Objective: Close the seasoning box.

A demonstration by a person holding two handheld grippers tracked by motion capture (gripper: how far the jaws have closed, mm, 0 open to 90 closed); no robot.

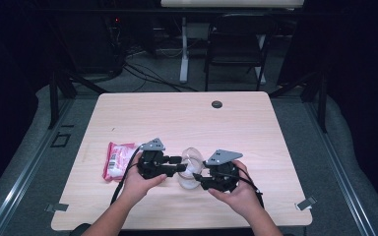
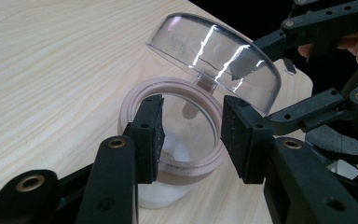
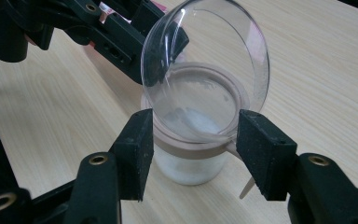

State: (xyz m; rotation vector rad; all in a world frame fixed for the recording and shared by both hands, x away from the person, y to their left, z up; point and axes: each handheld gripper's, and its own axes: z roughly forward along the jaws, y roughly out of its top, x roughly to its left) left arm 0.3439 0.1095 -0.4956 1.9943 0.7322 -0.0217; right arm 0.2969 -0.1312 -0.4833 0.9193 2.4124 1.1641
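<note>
A clear jar (image 1: 189,178) with a tan rim ring (image 2: 135,100) stands on the table near its front edge, with white powder at the bottom. Its clear domed lid (image 1: 193,156) is hinged and tipped up and back. My left gripper (image 1: 179,164) comes in from the left. In the left gripper view its jaws (image 2: 191,135) stand apart on either side of the jar's mouth, with no clear press on the rim. My right gripper (image 1: 200,176) comes in from the right, and its pads (image 3: 196,149) stand wide on either side of the jar (image 3: 191,165), below the lid (image 3: 205,60).
A pink packet (image 1: 117,160) lies on the table left of my left hand. A dark round grommet (image 1: 217,104) sits near the table's far edge. A chair (image 1: 236,44) and cables stand on the floor beyond the table.
</note>
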